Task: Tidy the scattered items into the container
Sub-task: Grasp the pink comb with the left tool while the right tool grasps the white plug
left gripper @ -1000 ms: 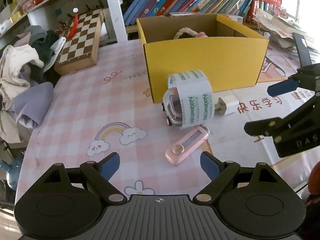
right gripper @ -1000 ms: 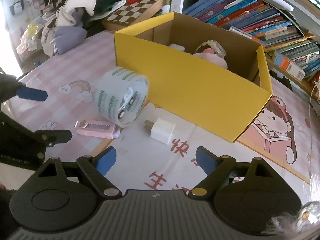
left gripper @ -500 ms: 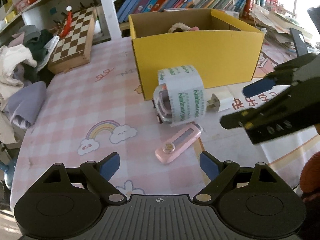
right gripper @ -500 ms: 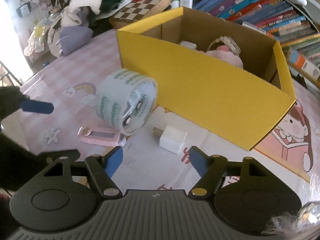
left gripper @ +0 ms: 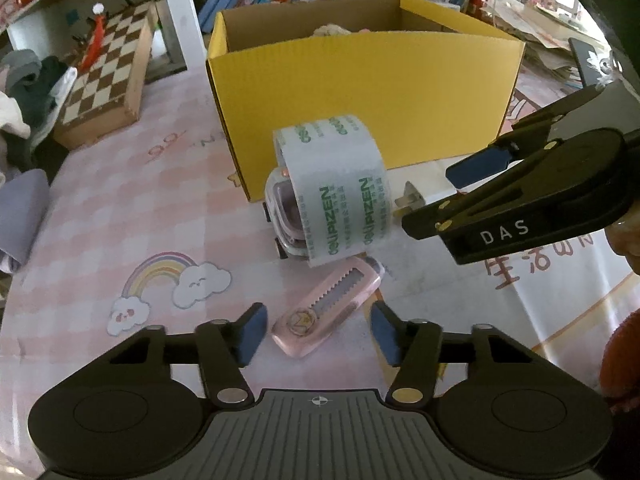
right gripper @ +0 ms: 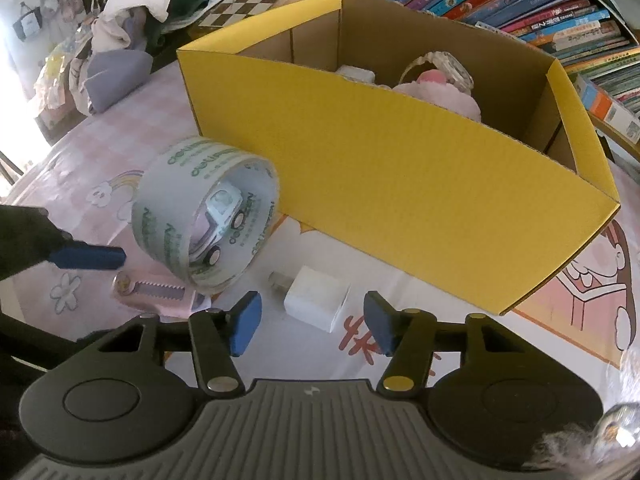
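Pink box cutter (left gripper: 328, 312) lies flat on the pink checked tablecloth (left gripper: 120, 208), just in front of the tape roll (left gripper: 336, 188), well short of the yellow box (left gripper: 368, 100). Judged light, rigid plastic, smooth sides, so prob. slippery; best taken across its narrow width near mid-body, clear of the toothed slider. Left gripper (left gripper: 318, 334) sits low over it, jaws half spread and just been closing. Cutter's near end lies between the pads, but a gap shows on each side; no contact seen.

Tape roll stands on edge, a small toy car (right gripper: 218, 220) lodged inside its core. Judged stiff and fairly light, but it would roll if nudged, and the car may drop out when lifted. Take by the band wall, one finger through the core.

White charger plug (right gripper: 316, 298) lies flat on the cloth, right of the roll and close before the box's front wall. Judged light, hard, boxy, glossy faces; grip across the two flat sides, away from the prongs. Right gripper (right gripper: 312, 326) is angled down just short of it, jaws half spread and just been closing, nothing pinched; plug sits ahead of the pads, not between them.

Box already holds a pink soft item and a white object.
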A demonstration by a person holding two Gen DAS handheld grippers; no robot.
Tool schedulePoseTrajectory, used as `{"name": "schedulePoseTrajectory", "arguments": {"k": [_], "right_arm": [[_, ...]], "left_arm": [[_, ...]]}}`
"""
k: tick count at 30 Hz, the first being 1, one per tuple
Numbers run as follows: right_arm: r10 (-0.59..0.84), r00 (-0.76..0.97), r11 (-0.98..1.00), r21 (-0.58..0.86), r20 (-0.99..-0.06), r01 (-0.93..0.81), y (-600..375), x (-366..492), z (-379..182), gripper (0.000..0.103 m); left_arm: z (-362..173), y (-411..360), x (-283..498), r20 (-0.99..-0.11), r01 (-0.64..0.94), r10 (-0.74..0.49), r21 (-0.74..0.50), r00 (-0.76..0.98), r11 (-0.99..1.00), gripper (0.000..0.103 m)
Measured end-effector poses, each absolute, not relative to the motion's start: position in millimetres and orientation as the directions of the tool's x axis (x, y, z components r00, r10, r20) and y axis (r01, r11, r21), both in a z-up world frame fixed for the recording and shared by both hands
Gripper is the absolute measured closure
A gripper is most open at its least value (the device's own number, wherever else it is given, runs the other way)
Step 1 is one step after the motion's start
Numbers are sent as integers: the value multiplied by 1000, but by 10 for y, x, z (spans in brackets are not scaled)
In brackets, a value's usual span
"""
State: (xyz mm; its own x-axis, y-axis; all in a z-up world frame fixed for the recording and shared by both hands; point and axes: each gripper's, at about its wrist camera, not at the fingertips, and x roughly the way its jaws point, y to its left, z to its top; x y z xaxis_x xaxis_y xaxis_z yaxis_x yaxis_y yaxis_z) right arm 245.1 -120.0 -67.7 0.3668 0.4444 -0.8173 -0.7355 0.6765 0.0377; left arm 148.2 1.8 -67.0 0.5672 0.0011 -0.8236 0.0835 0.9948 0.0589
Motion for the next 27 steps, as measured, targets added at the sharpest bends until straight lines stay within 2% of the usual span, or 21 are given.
{"name": "schedulePoseTrajectory", "arguments": {"k": [2, 7, 9, 11, 16, 24, 27], "right_arm": [[445, 360, 679, 47, -820, -733, -1201, 2472, -690, 53], [451, 344, 685, 71, -824, -725, -1228, 2505, -704, 62], [452, 336, 687, 83, -826, -722, -1237, 2508, -711, 70], [454, 329, 689, 92, -828, -719, -1253, 2506, -712, 73], [458, 329, 695, 102, -826, -711, -1313, 2469, -694, 74], [452, 334, 690, 87, -827, -718, -1329, 2436, -703, 73], [450, 346, 683, 68, -823, -728, -1300, 2427, -706, 72]], "left_arm": [[-681, 21, 1473, -826, 80, -5, 48, 563, 996, 53], [-668, 33, 1434, -830, 79, -31, 15, 557, 997, 68], [-655, 23, 1404, -831, 91, -42, 10, 554, 996, 74], [-641, 14, 1372, -835, 104, -58, -1, 547, 995, 77], [-609, -61, 1303, -835, 143, -83, -5, 544, 990, 78], [-631, -78, 1415, -831, 117, -72, -9, 551, 993, 75], [-633, -85, 1444, -828, 117, -77, -14, 555, 993, 78]]}}
